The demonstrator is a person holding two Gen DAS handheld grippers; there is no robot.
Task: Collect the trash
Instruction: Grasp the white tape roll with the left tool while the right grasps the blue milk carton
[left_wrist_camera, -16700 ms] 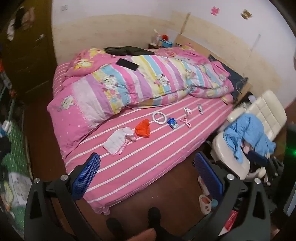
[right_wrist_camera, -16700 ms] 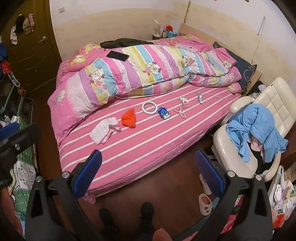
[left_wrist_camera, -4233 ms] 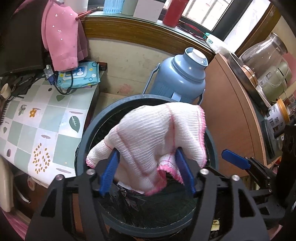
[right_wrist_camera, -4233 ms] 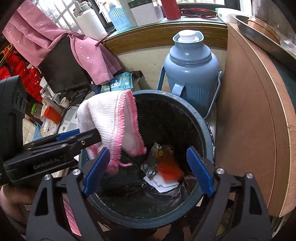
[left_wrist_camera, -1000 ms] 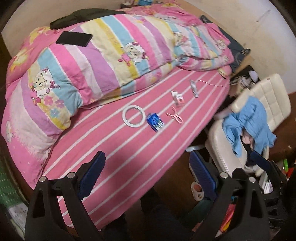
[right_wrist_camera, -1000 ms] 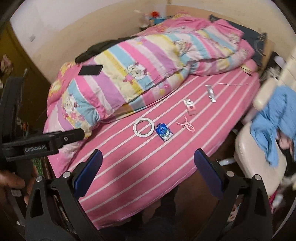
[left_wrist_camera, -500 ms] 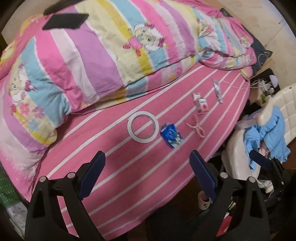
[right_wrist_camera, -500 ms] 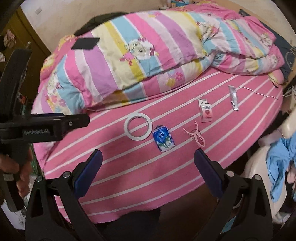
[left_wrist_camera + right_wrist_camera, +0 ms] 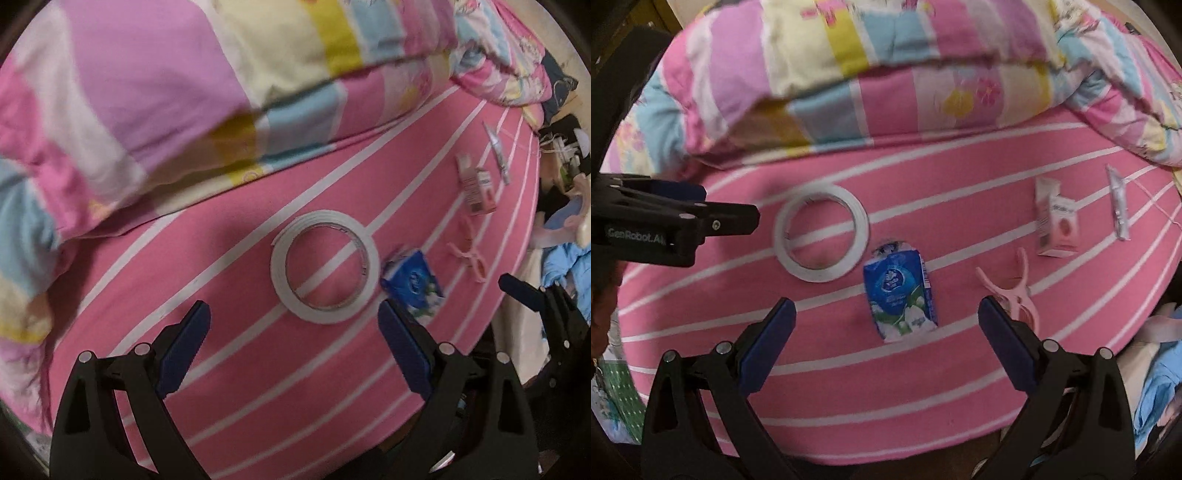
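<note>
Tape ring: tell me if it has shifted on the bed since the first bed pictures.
No. The tape ring lies beside the blue packet, in line with the pink clip, as before. It only looks larger because the cameras have come closer.

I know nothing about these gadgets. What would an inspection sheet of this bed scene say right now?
Surface: pink bedsheet with white stripes, bare near the front edge.
Job's things: white tape ring, blue-and-white crumpled packet, pink plastic clothes peg, small pink-and-white carton, slim silvery tube, all lying apart.
Clutter: striped pastel quilt bunched behind.
Grippers: left gripper open over the ring; right gripper open over the packet; both empty.
Cables: thin white cord near the tube.
Surroundings: blue cloth beside the bed.
</note>
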